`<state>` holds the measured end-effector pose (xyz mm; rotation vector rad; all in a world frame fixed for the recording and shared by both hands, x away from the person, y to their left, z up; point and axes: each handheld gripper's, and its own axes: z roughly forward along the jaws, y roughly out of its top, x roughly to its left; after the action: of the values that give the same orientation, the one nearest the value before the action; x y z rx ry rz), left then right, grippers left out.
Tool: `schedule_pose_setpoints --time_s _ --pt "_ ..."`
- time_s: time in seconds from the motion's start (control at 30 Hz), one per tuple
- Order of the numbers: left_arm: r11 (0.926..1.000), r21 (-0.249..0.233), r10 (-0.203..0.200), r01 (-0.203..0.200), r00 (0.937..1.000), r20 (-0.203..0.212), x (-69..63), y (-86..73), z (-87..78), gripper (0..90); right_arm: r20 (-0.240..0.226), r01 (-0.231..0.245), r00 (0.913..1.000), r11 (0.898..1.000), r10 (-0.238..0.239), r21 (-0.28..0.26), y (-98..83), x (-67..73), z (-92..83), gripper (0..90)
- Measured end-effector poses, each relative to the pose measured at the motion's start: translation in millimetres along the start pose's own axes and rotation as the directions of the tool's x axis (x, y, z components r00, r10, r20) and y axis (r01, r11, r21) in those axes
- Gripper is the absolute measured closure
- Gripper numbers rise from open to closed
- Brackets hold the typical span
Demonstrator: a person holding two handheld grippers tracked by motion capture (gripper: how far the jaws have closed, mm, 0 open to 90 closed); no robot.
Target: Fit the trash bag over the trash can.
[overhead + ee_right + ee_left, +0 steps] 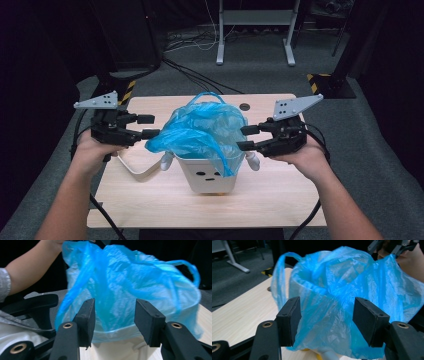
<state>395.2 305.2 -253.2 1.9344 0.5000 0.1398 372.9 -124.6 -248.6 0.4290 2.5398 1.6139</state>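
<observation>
High view, bag: I saw the blue bag draped over the mouth of a white bin that stood mid-tabletop, toward my side.
High view, bin: it was white with a small face on its front wall, and little white arms stuck out at each side.
High view, left gripper: my left gripper sat at the bag's left edge, jaws apart, the nearer jaw's tip touching or just beside the film; I could not tell which.
High view, right gripper: my right gripper sat at the bag's right edge, jaws apart, just beside the film.
High view, loop: one bag handle stood up as a loop at the far rim.

Left gripper view, jaws: both black pads stood well apart, and bag film hung between them without being pinched.
Left gripper view, bag: the bag billowed ahead of me, its handle loop at the left above the tabletop.
Left gripper view, other gripper: the right gripper showed at the top right corner, beyond the bag.

Right gripper view, jaws: the pads stood apart, with the bag and the bin's rim beyond the gap; I saw no clamping.
Right gripper view, arm: my left forearm reached to the bag's top left edge.
</observation>
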Motion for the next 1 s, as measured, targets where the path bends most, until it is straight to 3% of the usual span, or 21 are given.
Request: schedule_pose_setpoints --time_s 0.27,0.37,0.53,0.57,0.63,0.73,1.0 --pt "0.9996 0.005 0.028 -0.028 0.9979 0.059 -11.2 -4.5 8.5 39.3 -0.056 0.020 0.9983 1.000 -0.019 0.021 -4.7 8.7 5.4 51.1" --pt "0.9987 0.015 0.047 -0.048 0.9961 0.074 -16.3 -4.7 11.6 39.2 -0.061 0.051 0.9969 0.998 -0.049 0.031 -5.8 11.7 8.0 60.2" --pt "0.9975 0.028 0.062 -0.065 0.9929 0.101 -22.3 -6.8 17.5 39.5 -0.115 0.069 0.9911 0.997 -0.066 0.022 -4.5 13.8 5.2 84.7" --pt "0.9974 0.030 0.062 -0.066 0.9927 0.103 -22.9 -7.3 18.3 40.0 -0.107 0.077 0.9915 0.997 -0.074 0.023 -3.9 14.5 3.6 88.2" --pt "0.9968 0.037 0.067 -0.071 0.9915 0.112 -23.7 -8.5 19.8 41.2 -0.104 0.081 0.9915 0.996 -0.078 0.026 -3.4 14.5 0.6 89.7" --pt "0.9948 0.052 0.081 -0.087 0.9895 0.120 -25.0 -10.7 20.9 49.3 -0.101 0.069 0.9927 0.997 -0.066 0.026 -5.2 13.7 -5.9 90.0" --pt "0.9891 0.065 0.124 -0.132 0.9850 0.120 -29.7 -16.0 15.4 82.0 -0.083 0.060 0.9950 0.997 -0.056 0.044 -14.1 16.7 -14.4 90.0"
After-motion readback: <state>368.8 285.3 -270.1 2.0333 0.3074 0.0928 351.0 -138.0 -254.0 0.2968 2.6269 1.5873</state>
